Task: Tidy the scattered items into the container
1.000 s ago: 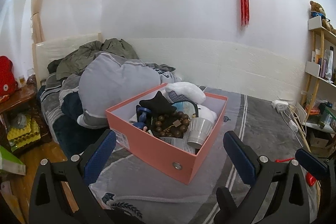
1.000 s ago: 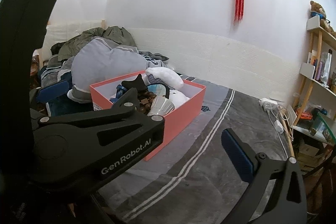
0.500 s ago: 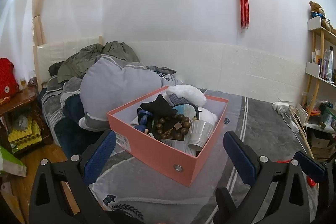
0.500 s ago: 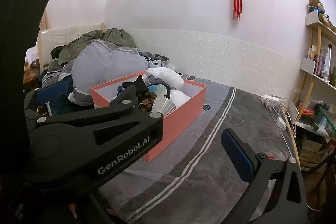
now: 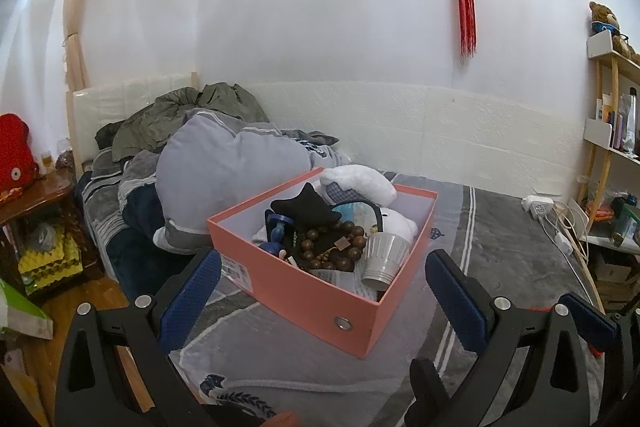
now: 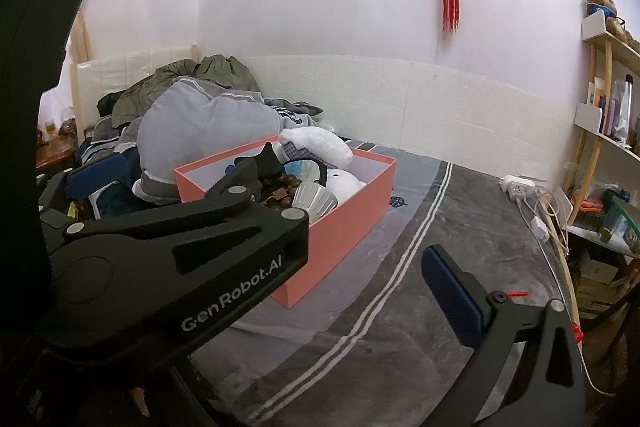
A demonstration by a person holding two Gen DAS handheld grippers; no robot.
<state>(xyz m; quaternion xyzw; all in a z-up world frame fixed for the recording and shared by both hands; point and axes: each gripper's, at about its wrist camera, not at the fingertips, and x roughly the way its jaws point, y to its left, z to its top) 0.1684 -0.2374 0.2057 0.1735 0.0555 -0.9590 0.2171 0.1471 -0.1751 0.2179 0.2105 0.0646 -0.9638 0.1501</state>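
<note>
On the bed (image 5: 500,267), at the left side, a grey pillow (image 5: 224,171) lies against the pink box (image 5: 296,279), which stands on the grey blanket near the middle. Inside the box are a black star cushion (image 5: 306,209), a blue small dumbbell (image 5: 278,231), brown wooden beads (image 5: 332,241), a silver cup (image 5: 384,255) lying tilted, and white plush things (image 5: 360,181) at the far side. Below the box, the left tongs (image 5: 320,287) are wide and hold nothing. At the right, the right tongs (image 6: 280,287) seem also wide and empty, with the left tool partly covering the view; a shelf (image 6: 608,131) stands beside the bed
</note>
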